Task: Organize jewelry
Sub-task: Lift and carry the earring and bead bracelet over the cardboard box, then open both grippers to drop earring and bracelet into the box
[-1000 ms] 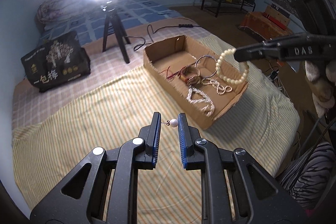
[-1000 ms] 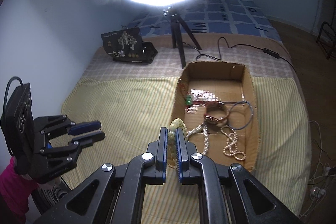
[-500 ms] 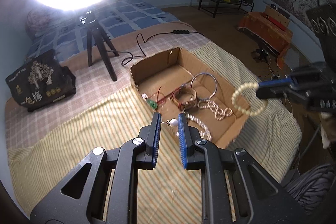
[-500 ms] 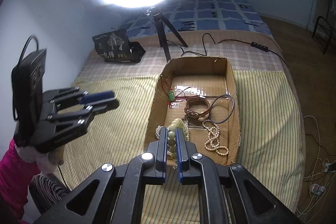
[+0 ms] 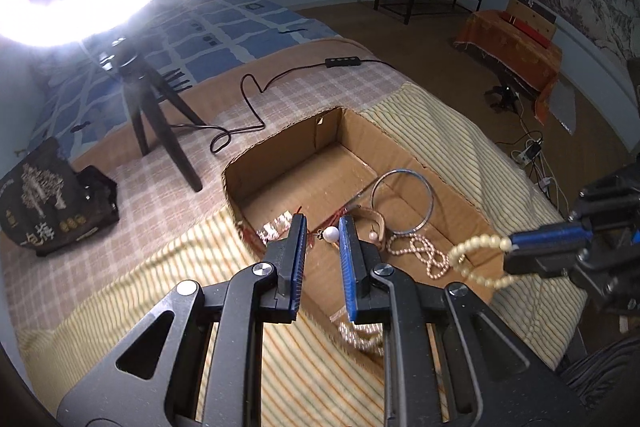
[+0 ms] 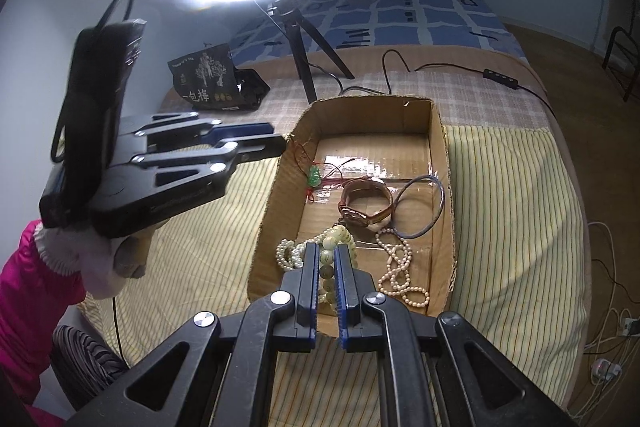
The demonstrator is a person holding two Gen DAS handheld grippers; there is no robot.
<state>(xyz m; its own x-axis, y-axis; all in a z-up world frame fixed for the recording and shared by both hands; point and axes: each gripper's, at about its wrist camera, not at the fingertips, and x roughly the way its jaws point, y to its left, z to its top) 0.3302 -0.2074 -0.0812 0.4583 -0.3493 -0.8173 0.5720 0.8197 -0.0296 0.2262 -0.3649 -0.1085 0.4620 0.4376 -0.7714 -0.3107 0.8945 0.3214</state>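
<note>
My left gripper is shut on a small pearl earring, held above the near left part of an open cardboard box. In the right wrist view the left gripper hovers by the box's left wall. My right gripper is shut on a cream bead bracelet over the box's near end; it hangs as a loop from the right gripper. Inside lie a watch, a metal bangle, a pearl necklace, a jade pendant and a white pearl bracelet.
The box sits on a striped cloth over a bed. Behind it stand a ring light on a tripod, a black bag and a cable with a switch. The bed's edge drops off at the right, with cables on the floor.
My left gripper has carried the earring toward the box and now hangs over it. My right gripper has sunk with the bracelet toward the box's near end.
</note>
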